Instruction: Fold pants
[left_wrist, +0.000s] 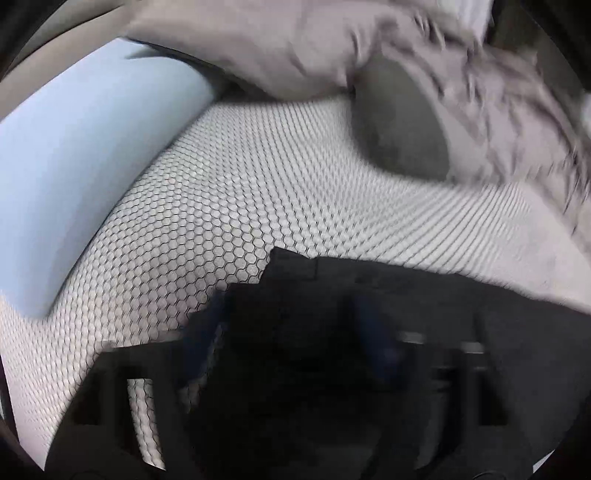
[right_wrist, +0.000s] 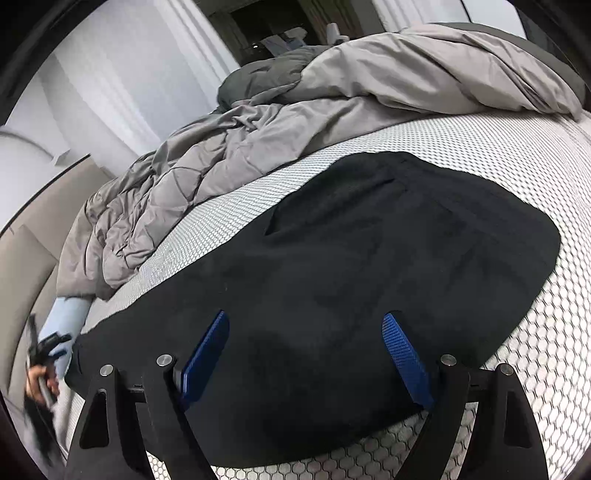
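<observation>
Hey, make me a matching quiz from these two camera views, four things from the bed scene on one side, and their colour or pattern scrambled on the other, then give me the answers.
Things:
1. pants
2. comforter
3. mattress cover
4. pads of the right hand-held gripper

Colour or pattern:
A. grey, rumpled
B. blue, textured
C. black
D. white with a honeycomb pattern

Pairs: 1-C, 2-A, 3-D, 4-B
</observation>
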